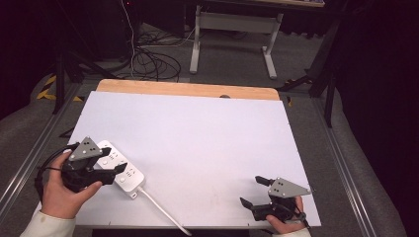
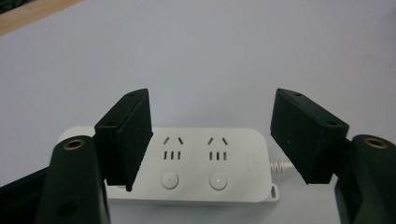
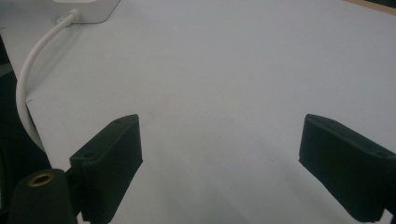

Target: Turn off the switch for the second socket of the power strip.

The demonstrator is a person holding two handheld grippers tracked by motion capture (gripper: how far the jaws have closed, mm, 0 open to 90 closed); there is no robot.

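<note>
A white power strip point(image 1: 122, 170) with sockets and round buttons lies at the table's front left. Its white cable point(image 1: 163, 212) runs off toward the front edge. My left gripper point(image 1: 111, 169) hovers over the strip, open, its jaws straddling the strip's length. In the left gripper view the power strip point(image 2: 196, 163) lies between and just beyond the two jaws, with nothing clamped. My right gripper point(image 1: 251, 191) rests near the front right corner, open, over bare table. The right gripper view shows the strip's end point(image 3: 86, 9) and the cable point(image 3: 28, 84) at upper left.
The table is covered by a white sheet point(image 1: 197, 133), with a wooden edge point(image 1: 188, 90) at the back. Beyond it are a desk frame point(image 1: 232, 34) and floor cables point(image 1: 148, 59). Metal rails run along both sides of the table.
</note>
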